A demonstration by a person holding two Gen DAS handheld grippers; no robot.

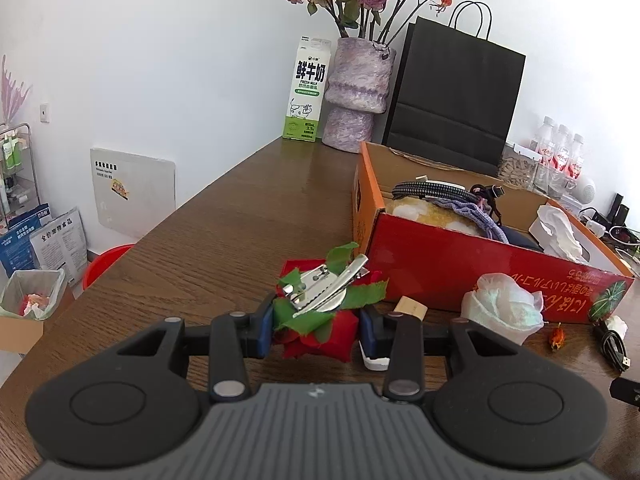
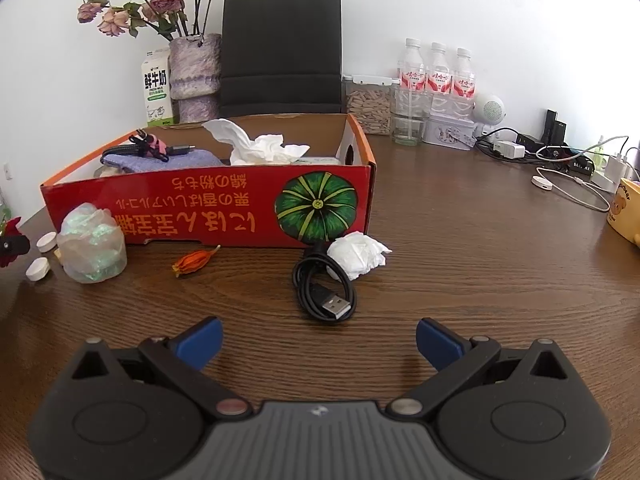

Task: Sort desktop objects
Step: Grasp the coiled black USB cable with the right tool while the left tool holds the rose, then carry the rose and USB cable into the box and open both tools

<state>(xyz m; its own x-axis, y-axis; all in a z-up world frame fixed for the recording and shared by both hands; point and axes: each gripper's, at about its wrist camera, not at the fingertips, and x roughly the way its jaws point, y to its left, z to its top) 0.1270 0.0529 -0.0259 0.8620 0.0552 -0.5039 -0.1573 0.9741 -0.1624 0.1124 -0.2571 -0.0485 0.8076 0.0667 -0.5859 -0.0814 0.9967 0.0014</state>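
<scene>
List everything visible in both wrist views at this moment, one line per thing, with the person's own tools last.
Red cardboard box: one, red and orange, mid-table, holding tissue and cables.
Red fabric rose with metal clip: one, red and green, held in the left tool.
Coiled black USB cable: one, black, in front of the box.
Crumpled white tissue: one, white, beside the cable.
Dried orange flower bud: one, orange, in front of the box.
Black paper bag: one, black, behind the box.
Milk carton: one, white and green, by the wall.
Clear water bottles: three, back right.
Left tool: shut on the rose.
Right tool: open, empty.
</scene>
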